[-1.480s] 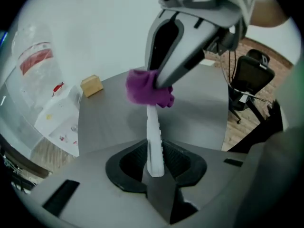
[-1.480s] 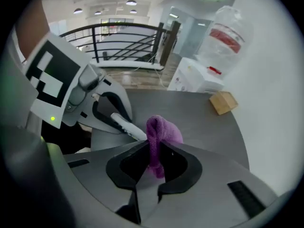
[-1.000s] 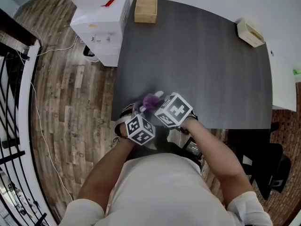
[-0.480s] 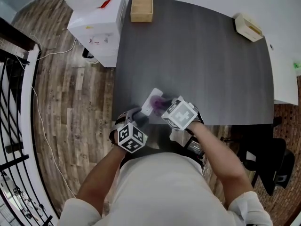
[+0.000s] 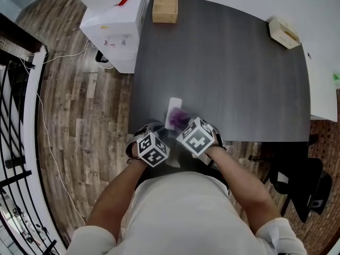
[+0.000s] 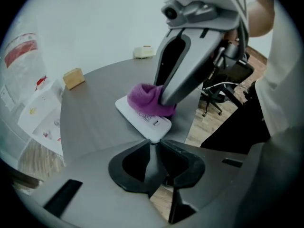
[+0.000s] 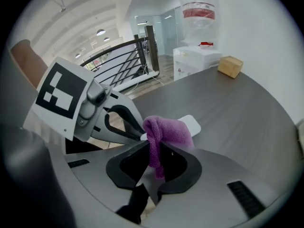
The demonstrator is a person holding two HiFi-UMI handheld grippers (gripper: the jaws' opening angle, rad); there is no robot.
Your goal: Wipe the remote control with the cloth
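Observation:
The white remote control (image 5: 172, 109) lies flat on the dark table (image 5: 239, 78) near its front edge. My right gripper (image 5: 184, 123) is shut on the purple cloth (image 7: 166, 129), which is bunched on the remote's (image 6: 142, 118) middle. In the left gripper view the cloth (image 6: 150, 100) covers part of the buttons. My left gripper (image 6: 153, 145) has just been closing, and its tips now pinch the remote's near end. The right gripper (image 7: 153, 150) has a fold of cloth hanging between its jaws.
A wooden box (image 5: 164, 5) stands at the table's far left corner and a pale box (image 5: 283, 33) at the far right. A white water dispenser (image 5: 114, 28) stands left of the table. A black railing (image 5: 16, 142) runs along the left, and an office chair (image 5: 303, 185) is at the right.
The remote, raised between both grippers a second ago, now lies on the table. The left gripper drew back from it, then returned to its near end. The cloth stayed on the remote.

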